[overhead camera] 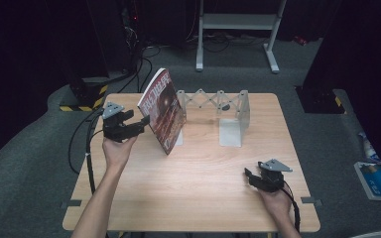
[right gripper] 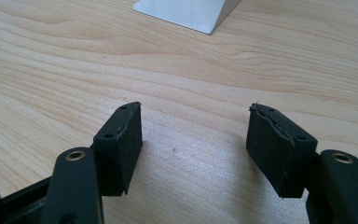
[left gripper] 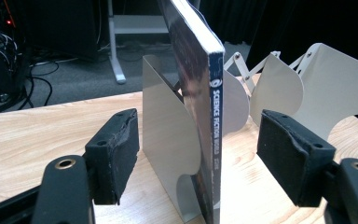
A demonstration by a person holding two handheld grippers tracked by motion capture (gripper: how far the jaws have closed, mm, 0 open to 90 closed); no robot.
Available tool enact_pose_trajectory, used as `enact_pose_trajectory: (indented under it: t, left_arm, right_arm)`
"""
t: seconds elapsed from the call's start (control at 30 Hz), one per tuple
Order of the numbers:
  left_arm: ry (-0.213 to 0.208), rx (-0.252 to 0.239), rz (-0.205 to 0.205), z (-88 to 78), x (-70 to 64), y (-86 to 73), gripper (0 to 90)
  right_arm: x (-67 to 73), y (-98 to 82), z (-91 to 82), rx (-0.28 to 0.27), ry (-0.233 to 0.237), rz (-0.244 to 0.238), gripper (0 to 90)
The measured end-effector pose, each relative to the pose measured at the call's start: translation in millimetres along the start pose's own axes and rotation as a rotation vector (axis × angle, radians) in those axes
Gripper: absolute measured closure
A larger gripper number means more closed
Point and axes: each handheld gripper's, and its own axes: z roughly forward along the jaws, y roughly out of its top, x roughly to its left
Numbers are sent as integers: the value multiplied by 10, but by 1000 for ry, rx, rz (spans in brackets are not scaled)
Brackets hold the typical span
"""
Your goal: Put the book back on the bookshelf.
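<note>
One book (left gripper: 200, 93) leaning in rack (left gripper: 168, 140) near desk (overhead camera: 203, 168) far edge; left gripper (left gripper: 198, 154) jaws spread, clear; right gripper (right gripper: 193, 144) spread, empty. Withdraw straight back, avoid nudging spine.

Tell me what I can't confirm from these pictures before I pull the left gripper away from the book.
- Book bottom edge: left gripper view, cut off by the frame's lower edge, so its footing on the table is unseen.
- Book's far cover: high view, turned away; contact with the rack divider unclear.
- Cover title: high view, too small to read.
- Left gripper is open, pads clear of the book.
- Rack beyond its base corner: right gripper view, cut off by the top edge.
</note>
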Motion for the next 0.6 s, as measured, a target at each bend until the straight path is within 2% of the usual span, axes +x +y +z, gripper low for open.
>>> enact_pose_trajectory:
  t: [0.6]
  left_arm:
    - [-25,-36,-3,-162,-31,-100,287]
  right_arm:
    - [0,0,0,0,0,-1,360]
